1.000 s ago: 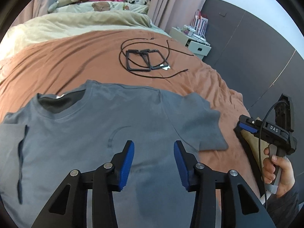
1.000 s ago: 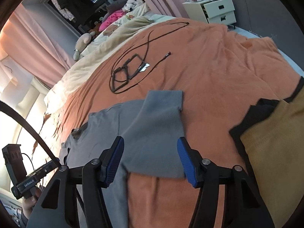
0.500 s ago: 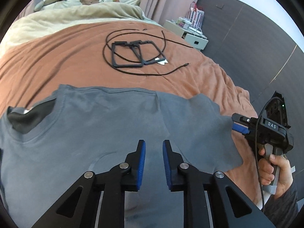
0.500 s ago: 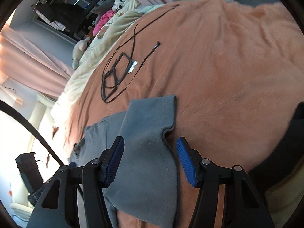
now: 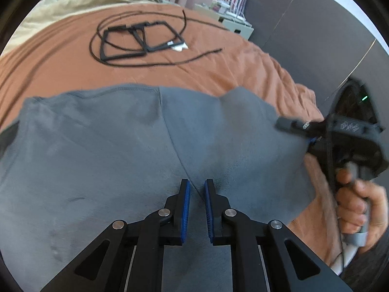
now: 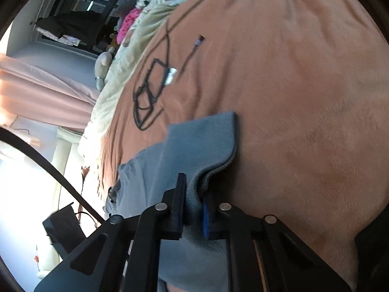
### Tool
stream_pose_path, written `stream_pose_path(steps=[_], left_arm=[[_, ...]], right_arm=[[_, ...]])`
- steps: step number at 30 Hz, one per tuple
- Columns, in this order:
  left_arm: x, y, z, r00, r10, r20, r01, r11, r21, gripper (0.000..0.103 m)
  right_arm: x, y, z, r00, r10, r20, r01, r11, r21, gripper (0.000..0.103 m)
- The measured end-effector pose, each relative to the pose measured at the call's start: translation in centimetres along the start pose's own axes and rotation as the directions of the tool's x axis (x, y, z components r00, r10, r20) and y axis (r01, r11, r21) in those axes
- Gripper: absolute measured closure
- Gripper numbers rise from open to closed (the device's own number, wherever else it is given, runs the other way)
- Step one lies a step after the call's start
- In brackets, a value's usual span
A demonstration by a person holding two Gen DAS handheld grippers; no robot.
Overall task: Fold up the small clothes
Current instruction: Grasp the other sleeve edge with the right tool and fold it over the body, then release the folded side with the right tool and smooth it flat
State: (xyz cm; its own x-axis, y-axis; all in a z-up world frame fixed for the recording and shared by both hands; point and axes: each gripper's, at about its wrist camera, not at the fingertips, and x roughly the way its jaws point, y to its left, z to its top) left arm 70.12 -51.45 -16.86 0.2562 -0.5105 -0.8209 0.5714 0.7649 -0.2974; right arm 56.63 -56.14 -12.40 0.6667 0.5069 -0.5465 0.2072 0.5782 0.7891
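Left wrist view: left tongs (image 5: 196, 186) have just been closing and are now pinching the grey T-shirt (image 5: 102, 150), lying on the bed (image 5: 218, 73), apparently at the sleeve seam.

Right wrist view: right tongs (image 6: 194, 200) have just been closing and are clamping the sleeve (image 6: 206, 143) edge; fold lift looks ready.

A bed under an orange blanket (image 5: 218, 73) fills the view ahead of the claw. Farther ahead lie a cream duvet (image 5: 80, 0) and pink curtains (image 6: 41, 92). Ahead-right stand a white nightstand (image 5: 233, 22) and a dark grey panelled wall (image 5: 316, 36). Bright window light enters far left.
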Motion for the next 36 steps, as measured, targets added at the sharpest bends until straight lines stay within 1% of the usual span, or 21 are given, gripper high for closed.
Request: stream_pose_path(steps=[3, 7, 13, 17, 22, 26, 32, 36], left_arm=[[0.6, 0.0, 0.0, 1.000, 0.003, -0.008, -0.004, 1.000, -0.013, 0.090], [0.0, 0.4, 0.2, 1.000, -0.019, -0.018, 0.018, 0.999, -0.049, 0.090], [-2.3, 1.5, 0.6, 1.000, -0.008, 0.003, 0.008, 0.997, -0.081, 0.090], [-4.7, 2.7, 0.8, 1.000, -0.001, 0.024, 0.004, 0.995, -0.101, 0.090], [-8.1, 4.9, 0.4, 0.998, -0.004, 0.057, 0.012, 0.991, -0.135, 0.090], [-10.6, 6.9, 0.0, 0.997, 0.011, 0.080, 0.002, 0.986, -0.165, 0.090], [-13.7, 9.2, -0.7, 0.993, 0.018, 0.119, 0.005, 0.982, -0.189, 0.090], [-14.9, 10.6, -1.3, 0.992, 0.027, 0.126, -0.001, 0.979, -0.204, 0.090]], right_arm=[[-0.7, 2.1, 0.2, 1.000, 0.010, 0.022, -0.009, 0.999, -0.047, 0.097], [-1.3, 5.1, 0.0, 0.999, 0.005, 0.036, -0.001, 0.994, -0.107, 0.097], [-0.8, 8.8, -0.6, 1.000, 0.010, 0.025, -0.005, 0.985, -0.173, 0.098], [-0.2, 10.7, -1.0, 1.000, 0.000, 0.008, 0.001, 0.979, -0.202, 0.098], [1.8, 13.5, -1.8, 1.000, -0.020, -0.023, 0.014, 0.970, -0.241, 0.098], [3.6, 15.3, -2.1, 0.998, -0.026, -0.049, 0.013, 0.968, -0.250, 0.098], [6.6, 17.9, -2.5, 0.995, -0.050, -0.089, 0.024, 0.963, -0.269, 0.097], [9.3, 19.8, -2.9, 0.990, -0.066, -0.124, 0.030, 0.961, -0.274, 0.096]])
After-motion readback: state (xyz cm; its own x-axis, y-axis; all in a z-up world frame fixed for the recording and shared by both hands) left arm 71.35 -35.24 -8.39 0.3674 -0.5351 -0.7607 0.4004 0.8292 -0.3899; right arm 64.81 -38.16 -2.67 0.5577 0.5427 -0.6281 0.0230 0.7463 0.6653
